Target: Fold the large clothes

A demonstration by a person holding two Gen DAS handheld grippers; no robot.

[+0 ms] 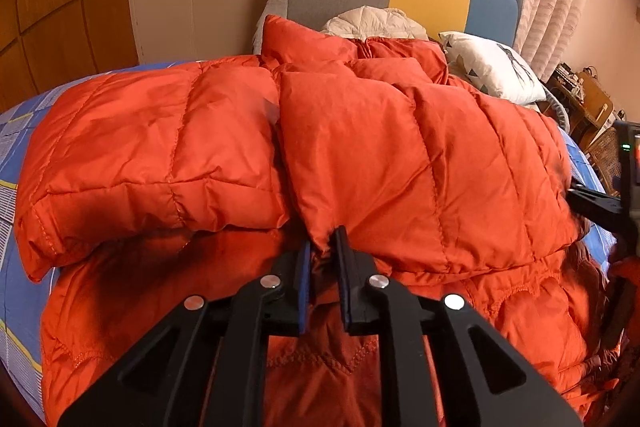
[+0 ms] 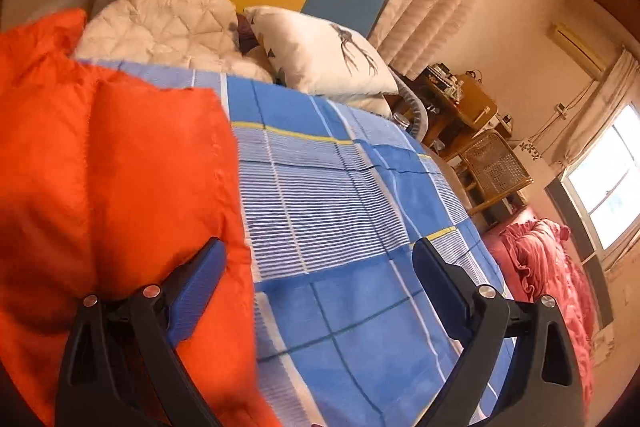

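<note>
The big puffy orange quilted jacket (image 1: 360, 155) lay on the bed with the blue checked sheet (image 2: 340, 195), and both its sides were folded in over the middle. The left gripper (image 1: 325, 247) sat at the near corner of the right flap. Its two fingers were close together with the corner of cloth between them, but there was a small gap, and I could not quite tell if they pinched it or had let go. The right gripper (image 2: 316, 255) was wide apart and held nothing, with its left finger against the jacket's right edge. The jacket was fat and slippery, so the flap could puff up and slide back open. If the right gripper bumped the edge, the fold could get messy. A pull from the left gripper might drag the flap crooked.
</note>
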